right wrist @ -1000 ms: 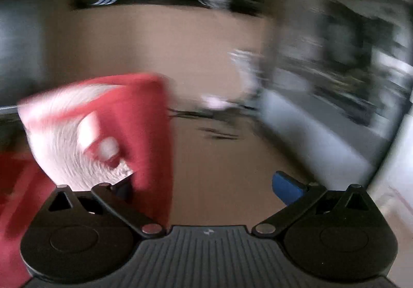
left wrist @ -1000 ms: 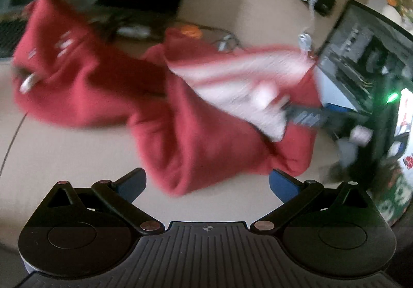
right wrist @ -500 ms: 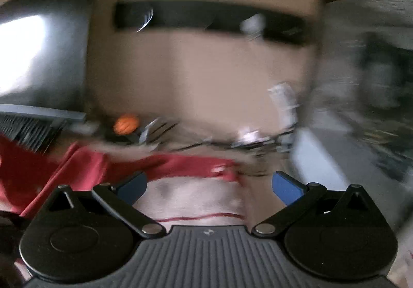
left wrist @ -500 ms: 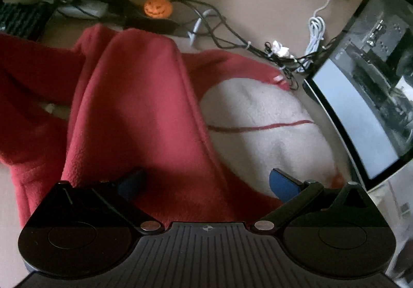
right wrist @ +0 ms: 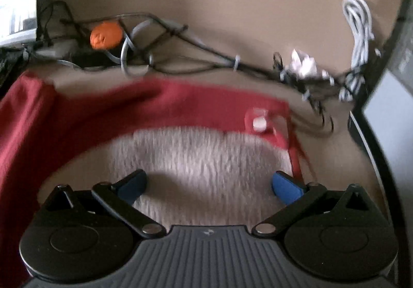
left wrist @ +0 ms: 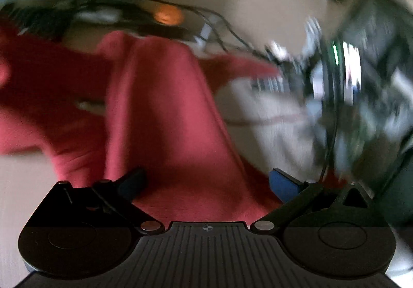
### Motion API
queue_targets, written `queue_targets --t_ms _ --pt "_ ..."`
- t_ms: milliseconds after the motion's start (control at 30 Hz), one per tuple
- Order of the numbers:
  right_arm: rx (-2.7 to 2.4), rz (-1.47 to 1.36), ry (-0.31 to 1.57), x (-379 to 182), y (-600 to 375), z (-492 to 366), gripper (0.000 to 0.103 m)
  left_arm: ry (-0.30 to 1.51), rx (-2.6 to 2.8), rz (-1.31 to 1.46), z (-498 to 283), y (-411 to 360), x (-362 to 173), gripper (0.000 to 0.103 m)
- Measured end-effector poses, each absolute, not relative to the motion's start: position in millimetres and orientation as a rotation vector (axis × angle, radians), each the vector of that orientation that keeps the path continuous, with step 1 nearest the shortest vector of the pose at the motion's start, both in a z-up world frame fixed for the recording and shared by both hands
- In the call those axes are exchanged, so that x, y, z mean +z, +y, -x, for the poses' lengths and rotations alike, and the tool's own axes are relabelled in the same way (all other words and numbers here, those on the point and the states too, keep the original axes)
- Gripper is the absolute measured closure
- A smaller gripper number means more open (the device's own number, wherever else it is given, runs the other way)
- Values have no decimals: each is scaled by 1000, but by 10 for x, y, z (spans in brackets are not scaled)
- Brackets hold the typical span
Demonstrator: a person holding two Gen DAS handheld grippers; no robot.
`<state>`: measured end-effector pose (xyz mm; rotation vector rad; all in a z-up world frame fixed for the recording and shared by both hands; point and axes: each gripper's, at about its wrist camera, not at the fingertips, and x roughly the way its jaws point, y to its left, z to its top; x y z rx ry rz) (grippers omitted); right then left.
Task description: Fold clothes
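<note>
Garment (right wrist: 196, 158) lies spread beneath both released tools (left wrist: 206, 182) (right wrist: 209, 184).

We see a tan desk (right wrist: 232, 4) carrying the red fleece garment (right wrist: 77, 117), tangled cables (right wrist: 180, 55), and a small orange pumpkin (right wrist: 105, 35).

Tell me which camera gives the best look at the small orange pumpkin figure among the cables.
The right wrist view. There the orange pumpkin figure is fairly sharp, sitting among dark cables beyond the red garment, with a faint face visible. In the left wrist view it is only a motion-blurred orange smudge behind the garment.
</note>
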<state>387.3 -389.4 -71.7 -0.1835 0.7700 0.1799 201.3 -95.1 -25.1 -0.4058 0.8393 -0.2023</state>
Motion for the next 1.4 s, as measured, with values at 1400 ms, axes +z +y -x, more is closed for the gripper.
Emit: queue_targets --t_ms 1400 --pt "396 235 742 -24 -3614 -2621 0 728 62 -457 -1784 -1186 -96 0"
